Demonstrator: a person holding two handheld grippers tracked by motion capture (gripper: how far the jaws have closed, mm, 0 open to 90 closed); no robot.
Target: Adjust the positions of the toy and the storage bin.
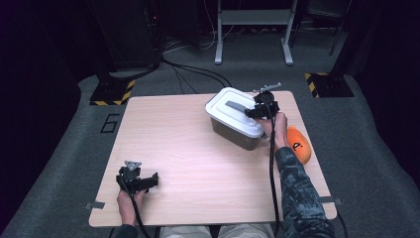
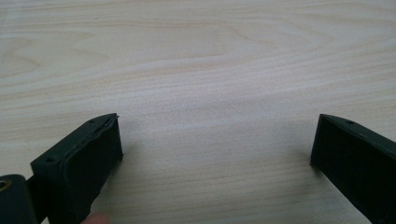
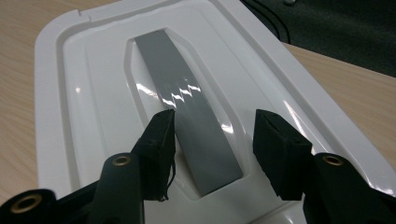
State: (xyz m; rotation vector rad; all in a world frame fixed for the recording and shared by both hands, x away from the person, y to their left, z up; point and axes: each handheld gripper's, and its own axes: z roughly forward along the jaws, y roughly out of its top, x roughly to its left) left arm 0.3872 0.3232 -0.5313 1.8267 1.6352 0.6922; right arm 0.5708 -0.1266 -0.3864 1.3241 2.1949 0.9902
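A dark storage box (image 1: 237, 134) with a white lid (image 1: 230, 115) stands at the table's far right. The lid (image 3: 84, 102) carries a grey handle strip (image 3: 187, 135) in a recess along its middle. My right gripper (image 1: 252, 112) hovers over the lid's near end, open, its jaws on either side of the grey handle strip without closing on it (image 3: 212, 140). My left gripper (image 1: 148, 179) rests low at the table's front left, open, with bare wood between its jaws (image 2: 215, 149).
An orange object (image 1: 298, 144) with a dark mark lies on the table's right edge beside my right forearm. The light wooden table (image 1: 188, 148) stands on grey carpet. Cables and a white frame's legs (image 1: 252, 34) are on the floor behind.
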